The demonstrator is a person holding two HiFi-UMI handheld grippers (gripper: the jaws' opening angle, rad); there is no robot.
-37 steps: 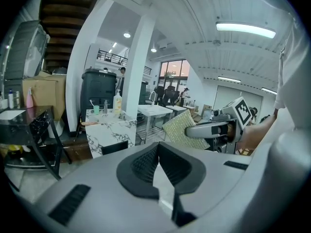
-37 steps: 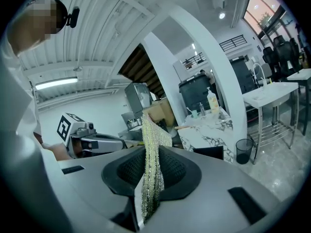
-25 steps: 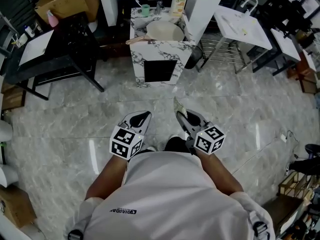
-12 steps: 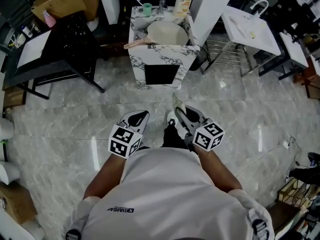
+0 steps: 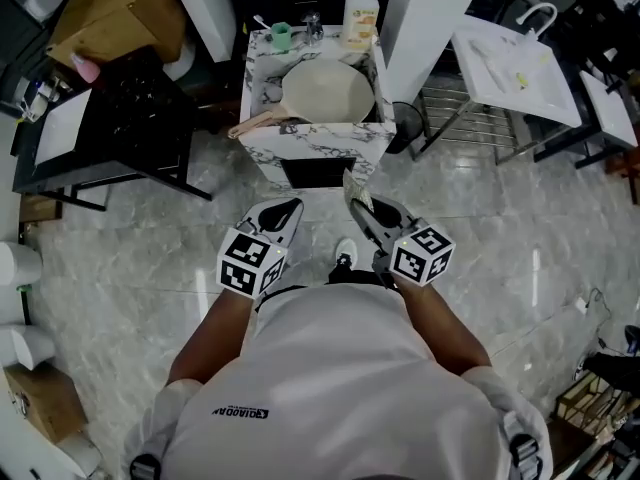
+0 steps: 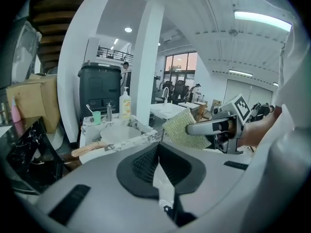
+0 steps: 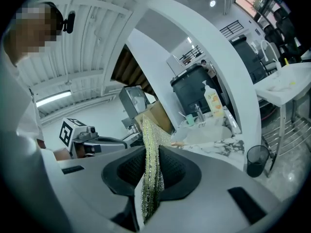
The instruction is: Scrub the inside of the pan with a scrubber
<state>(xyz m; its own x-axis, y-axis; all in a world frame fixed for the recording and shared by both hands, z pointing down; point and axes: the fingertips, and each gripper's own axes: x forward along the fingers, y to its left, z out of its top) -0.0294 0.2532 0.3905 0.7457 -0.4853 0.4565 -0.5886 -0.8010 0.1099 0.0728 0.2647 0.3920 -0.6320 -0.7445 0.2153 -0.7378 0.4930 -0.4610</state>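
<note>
The pale round pan [image 5: 328, 90] with a wooden handle [image 5: 255, 123] lies on a small marble stand [image 5: 315, 140] ahead of me, and also shows in the left gripper view [image 6: 116, 132]. My right gripper [image 5: 360, 208] is shut on a flat yellow-green mesh scrubber [image 5: 352, 186], which stands upright between its jaws [image 7: 151, 169]. My left gripper [image 5: 283, 211] hangs beside it, shut with nothing between its jaws [image 6: 156, 152]. Both grippers are over the floor, short of the stand's front edge.
A soap bottle [image 5: 360, 15], a green cup [image 5: 281, 36] and a tap stand at the back of the marble stand. A black table [image 5: 110, 108] is at the left. At the right are a black bin [image 5: 403, 123] and a white table [image 5: 510, 63].
The marble stand and pan have come nearer in the head view as the person walked toward them. Both grippers kept their pose, the right one still holding the scrubber.
</note>
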